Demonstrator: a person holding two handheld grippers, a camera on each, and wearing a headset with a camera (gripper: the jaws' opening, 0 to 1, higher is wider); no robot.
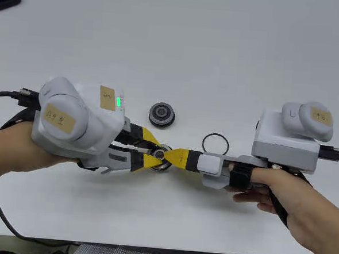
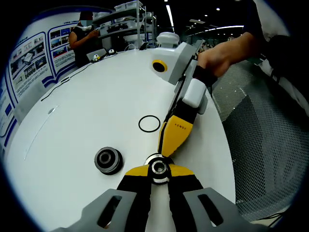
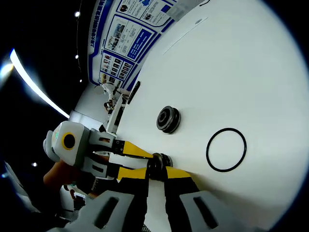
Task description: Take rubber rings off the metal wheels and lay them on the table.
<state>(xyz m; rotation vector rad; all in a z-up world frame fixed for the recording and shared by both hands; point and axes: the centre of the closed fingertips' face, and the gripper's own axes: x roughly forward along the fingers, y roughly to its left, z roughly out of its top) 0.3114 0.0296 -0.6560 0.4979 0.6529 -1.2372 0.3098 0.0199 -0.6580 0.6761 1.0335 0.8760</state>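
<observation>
A small metal wheel (image 1: 162, 164) is gripped by left gripper (image 1: 155, 155) and right gripper (image 1: 170, 156), jaws closed. A loose black rubber ring (image 1: 215, 144) is noted at its 2 o'clock.

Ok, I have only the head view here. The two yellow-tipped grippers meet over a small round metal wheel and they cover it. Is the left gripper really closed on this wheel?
Observer: Yes. In the left gripper view the left gripper presses the small round metal wheel from both sides with its yellow tips.
Operator: And the right gripper?
Observer: There its tips look closed together and touch the wheel's far rim. Whether they pinch anything I cannot tell.
Operator: Is somebody near the table?
Observer: A person stands beyond the far end of the white table.
</observation>
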